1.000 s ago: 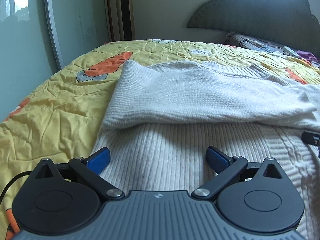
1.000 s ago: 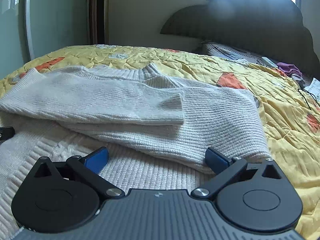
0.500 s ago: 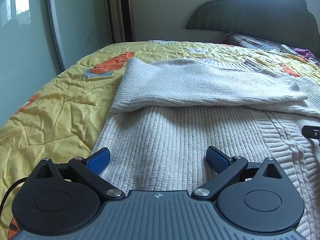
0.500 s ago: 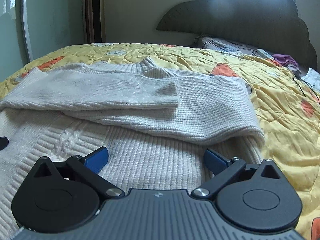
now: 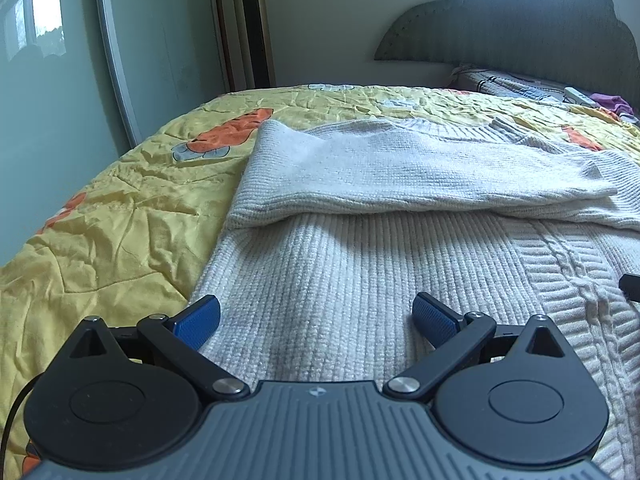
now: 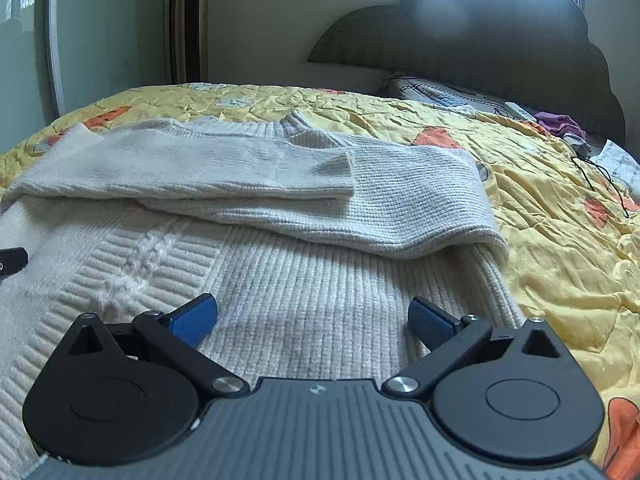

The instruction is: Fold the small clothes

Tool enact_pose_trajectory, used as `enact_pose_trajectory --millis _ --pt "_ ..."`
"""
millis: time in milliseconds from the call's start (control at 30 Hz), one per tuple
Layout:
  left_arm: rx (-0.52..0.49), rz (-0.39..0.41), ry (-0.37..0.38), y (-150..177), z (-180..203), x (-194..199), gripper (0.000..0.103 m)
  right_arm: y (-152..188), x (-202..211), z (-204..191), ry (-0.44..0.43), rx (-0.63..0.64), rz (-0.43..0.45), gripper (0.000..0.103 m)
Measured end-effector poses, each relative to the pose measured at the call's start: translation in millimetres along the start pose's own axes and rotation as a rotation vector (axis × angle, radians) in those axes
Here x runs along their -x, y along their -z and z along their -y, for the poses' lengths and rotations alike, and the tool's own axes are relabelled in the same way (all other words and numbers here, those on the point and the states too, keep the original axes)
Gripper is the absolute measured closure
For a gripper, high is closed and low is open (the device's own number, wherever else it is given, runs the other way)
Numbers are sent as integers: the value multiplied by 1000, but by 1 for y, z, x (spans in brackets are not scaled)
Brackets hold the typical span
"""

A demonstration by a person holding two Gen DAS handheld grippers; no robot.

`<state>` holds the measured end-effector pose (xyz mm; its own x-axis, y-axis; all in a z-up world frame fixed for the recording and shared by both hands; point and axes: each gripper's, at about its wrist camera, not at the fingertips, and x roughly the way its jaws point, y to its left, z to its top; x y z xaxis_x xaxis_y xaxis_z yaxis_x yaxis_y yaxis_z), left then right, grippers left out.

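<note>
A cream knitted sweater (image 5: pixel 360 272) lies flat on the bed, with both sleeves (image 5: pixel 400 172) folded across its chest. It also shows in the right wrist view (image 6: pixel 280 280), with the sleeves (image 6: pixel 240 172) stacked one over the other. My left gripper (image 5: pixel 316 320) is open and empty, low over the sweater's lower left part. My right gripper (image 6: pixel 312 320) is open and empty, low over its lower right part. A dark bit of the right gripper (image 5: pixel 631 286) shows at the left wrist view's right edge.
The bed has a yellow quilt with orange carrot prints (image 5: pixel 120 216). A dark cloud-shaped headboard (image 6: pixel 500 40) stands at the back, with pillows, a remote (image 6: pixel 518 111) and purple cloth (image 6: pixel 560 124). A black cable (image 6: pixel 600 184) lies on the quilt at the right. A glass door (image 5: pixel 60 80) is on the left.
Both grippers have pulled back toward the sweater's lower hem, so more of its body shows in front of them. Both stayed open. The sweater has not moved.
</note>
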<state>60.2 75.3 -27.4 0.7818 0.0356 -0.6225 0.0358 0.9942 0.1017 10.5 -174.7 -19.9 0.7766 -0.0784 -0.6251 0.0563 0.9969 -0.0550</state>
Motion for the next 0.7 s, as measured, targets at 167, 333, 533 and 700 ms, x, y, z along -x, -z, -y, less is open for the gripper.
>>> enact_pose_trajectory --millis 167,333,533,700 --pt "16 -7 7 2 -3 2 0 1 0 6 -23 -28 -10 0" --pt "27 -11 26 8 -7 9 0 3 2 8 -30 -42 -12 0" --pt "13 -4 16 14 -5 18 0 8 10 4 -24 -22 -8 0" --pt "11 5 10 17 -4 22 0 11 14 4 -27 -22 0 0"
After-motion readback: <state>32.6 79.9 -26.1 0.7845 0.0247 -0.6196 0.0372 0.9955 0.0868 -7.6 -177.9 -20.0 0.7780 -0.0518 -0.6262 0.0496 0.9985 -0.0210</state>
